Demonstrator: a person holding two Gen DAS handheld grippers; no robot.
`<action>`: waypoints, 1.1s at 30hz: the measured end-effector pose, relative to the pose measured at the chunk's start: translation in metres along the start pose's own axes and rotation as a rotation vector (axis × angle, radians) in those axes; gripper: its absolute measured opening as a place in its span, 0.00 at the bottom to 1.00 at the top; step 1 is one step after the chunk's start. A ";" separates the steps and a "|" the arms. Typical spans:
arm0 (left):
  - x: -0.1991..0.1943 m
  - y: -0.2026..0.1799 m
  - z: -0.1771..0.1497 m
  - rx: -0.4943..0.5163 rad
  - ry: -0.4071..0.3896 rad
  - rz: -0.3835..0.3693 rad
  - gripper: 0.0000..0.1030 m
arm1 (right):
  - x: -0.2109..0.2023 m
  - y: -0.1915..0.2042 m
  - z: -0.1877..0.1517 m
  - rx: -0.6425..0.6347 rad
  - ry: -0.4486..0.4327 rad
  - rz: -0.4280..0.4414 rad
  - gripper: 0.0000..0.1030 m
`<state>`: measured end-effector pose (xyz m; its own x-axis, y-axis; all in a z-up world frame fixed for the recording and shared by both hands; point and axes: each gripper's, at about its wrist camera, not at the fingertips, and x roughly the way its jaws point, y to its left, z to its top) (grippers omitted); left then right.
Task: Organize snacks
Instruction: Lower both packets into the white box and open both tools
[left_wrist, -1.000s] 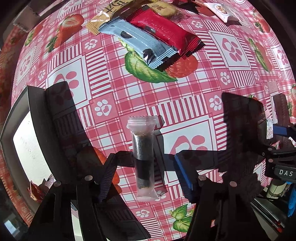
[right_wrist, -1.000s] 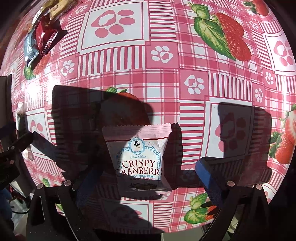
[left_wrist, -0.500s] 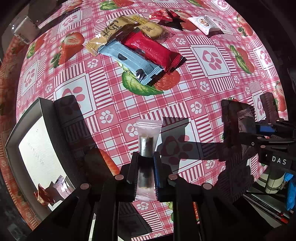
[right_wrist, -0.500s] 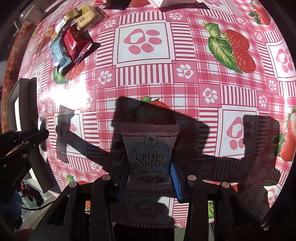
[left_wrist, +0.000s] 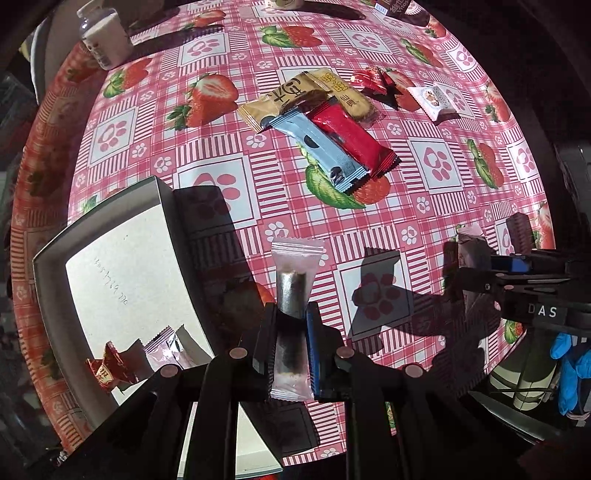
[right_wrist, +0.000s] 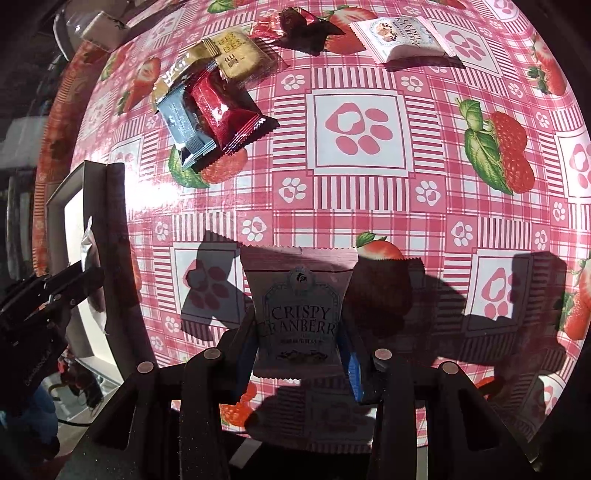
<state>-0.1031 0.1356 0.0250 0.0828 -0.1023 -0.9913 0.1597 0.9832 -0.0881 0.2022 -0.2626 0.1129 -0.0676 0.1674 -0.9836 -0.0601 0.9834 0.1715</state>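
My left gripper (left_wrist: 290, 343) is clamped on a clear-wrapped dark roll (left_wrist: 293, 295); box (left_wrist: 110, 273) at nine o'clock. My right gripper (right_wrist: 297, 354) is clamped on the cranberry crisp packet (right_wrist: 299, 314).

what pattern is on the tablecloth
Pink-and-white checks with paw prints and strawberries on the tablecloth; clearest in the right wrist view.

Left gripper (left_wrist: 290, 345) and right gripper (right_wrist: 299, 350) both clamped, pointing down

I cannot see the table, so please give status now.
Left gripper shut on dark snack stick. Right gripper shut on cranberry packet. Box nearby, path clear.
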 end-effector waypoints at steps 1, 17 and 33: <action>-0.002 0.005 -0.004 -0.012 -0.004 0.002 0.16 | -0.001 0.005 0.003 -0.007 0.000 0.002 0.41; -0.021 0.081 -0.028 -0.165 -0.050 0.062 0.16 | 0.002 0.128 0.030 -0.195 -0.001 0.021 0.41; -0.020 0.137 -0.058 -0.245 -0.038 0.116 0.16 | 0.037 0.264 0.050 -0.369 0.002 0.066 0.41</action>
<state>-0.1399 0.2808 0.0274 0.1239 0.0123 -0.9922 -0.0951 0.9955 0.0004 0.2339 0.0064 0.1193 -0.0852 0.2289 -0.9697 -0.4100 0.8790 0.2436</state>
